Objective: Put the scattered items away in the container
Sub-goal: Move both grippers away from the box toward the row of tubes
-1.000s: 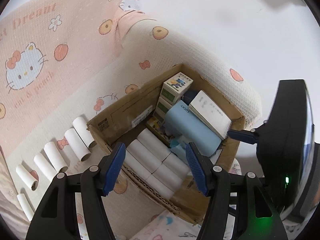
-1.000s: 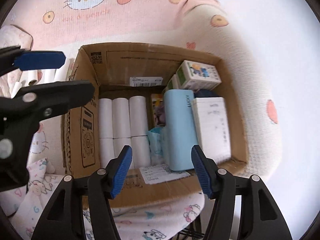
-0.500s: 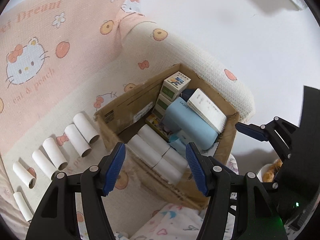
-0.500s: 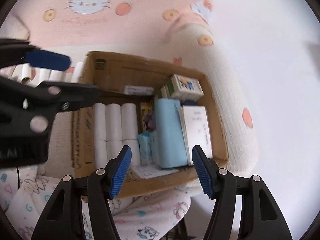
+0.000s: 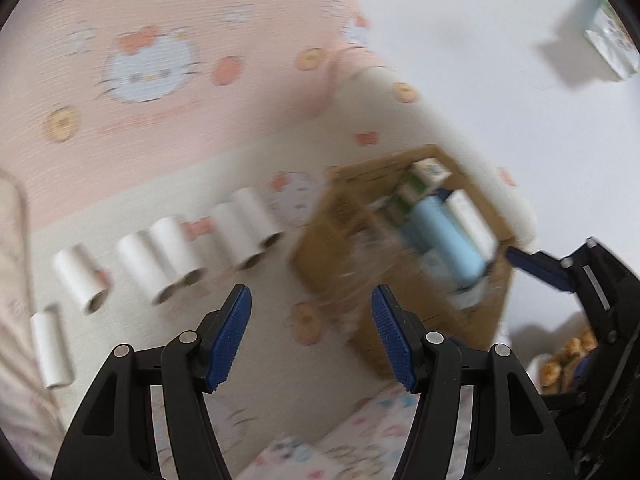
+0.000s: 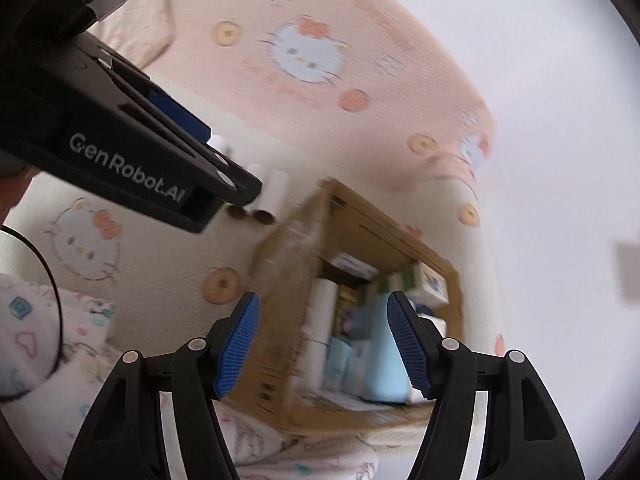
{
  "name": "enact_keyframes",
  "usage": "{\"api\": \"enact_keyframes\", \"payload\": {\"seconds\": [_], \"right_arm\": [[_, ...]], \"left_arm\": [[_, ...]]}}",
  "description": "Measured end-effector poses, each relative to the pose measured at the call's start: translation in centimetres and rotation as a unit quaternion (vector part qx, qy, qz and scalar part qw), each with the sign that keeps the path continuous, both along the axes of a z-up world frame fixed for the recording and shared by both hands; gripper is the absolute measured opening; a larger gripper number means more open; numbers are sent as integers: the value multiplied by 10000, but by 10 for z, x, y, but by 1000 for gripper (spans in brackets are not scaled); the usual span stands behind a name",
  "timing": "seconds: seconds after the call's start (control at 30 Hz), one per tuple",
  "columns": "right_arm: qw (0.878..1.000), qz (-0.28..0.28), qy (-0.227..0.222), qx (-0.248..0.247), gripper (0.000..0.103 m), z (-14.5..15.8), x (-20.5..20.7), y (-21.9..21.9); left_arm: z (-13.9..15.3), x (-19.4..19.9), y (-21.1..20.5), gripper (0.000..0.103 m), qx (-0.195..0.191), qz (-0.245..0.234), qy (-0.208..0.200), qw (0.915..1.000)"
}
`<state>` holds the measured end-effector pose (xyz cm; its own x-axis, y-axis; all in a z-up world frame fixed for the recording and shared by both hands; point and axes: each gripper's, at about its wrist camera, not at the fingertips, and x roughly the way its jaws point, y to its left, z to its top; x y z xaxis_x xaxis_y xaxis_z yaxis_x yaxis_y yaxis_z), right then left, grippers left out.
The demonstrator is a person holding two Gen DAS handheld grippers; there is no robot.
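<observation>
A cardboard box (image 5: pixel 320 248) sits on the sofa seat at the right of the left wrist view, blurred, holding a light blue case (image 5: pixel 448 240), small boxes and white rolls. Several white paper rolls (image 5: pixel 168 260) lie in a row on the seat left of the box. My left gripper (image 5: pixel 310 336) is open and empty, above the seat between the rolls and the box. My right gripper (image 6: pixel 322 344) is open and empty, hovering over the box (image 6: pixel 288 280) near its left wall. The left gripper's black body (image 6: pixel 132 160) crosses the right wrist view's upper left.
The sofa has a pink Hello Kitty backrest (image 5: pixel 152 64) and a cream armrest (image 5: pixel 480 152) right of the box. A printed blanket (image 6: pixel 32 328) lies at the seat's front. A bowl of snacks (image 5: pixel 560 364) shows low right. A white wall lies beyond.
Both grippers have swung left and pulled back from the box. The row of rolls has come toward the centre of the left wrist view. Both views are now motion-blurred.
</observation>
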<state>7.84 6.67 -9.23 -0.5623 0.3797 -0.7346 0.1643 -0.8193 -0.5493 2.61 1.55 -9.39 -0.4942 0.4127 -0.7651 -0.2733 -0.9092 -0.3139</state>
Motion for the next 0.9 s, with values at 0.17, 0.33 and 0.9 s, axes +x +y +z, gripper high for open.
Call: {"api": "enact_keyframes", "payload": {"seconds": [0.17, 0.33, 0.9], "right_arm": [[9989, 439, -138, 78, 65, -15, -7, -27], [9957, 900, -223, -10, 65, -38, -25, -53], [9679, 2285, -494, -922, 65, -96, -138, -175]], "left_arm": [[-29, 8, -56, 67, -314, 684, -438, 9962], [-59, 17, -117, 67, -207, 1553, -979, 9828], [-119, 35, -257, 66, -140, 2590, -1340, 9564]]}}
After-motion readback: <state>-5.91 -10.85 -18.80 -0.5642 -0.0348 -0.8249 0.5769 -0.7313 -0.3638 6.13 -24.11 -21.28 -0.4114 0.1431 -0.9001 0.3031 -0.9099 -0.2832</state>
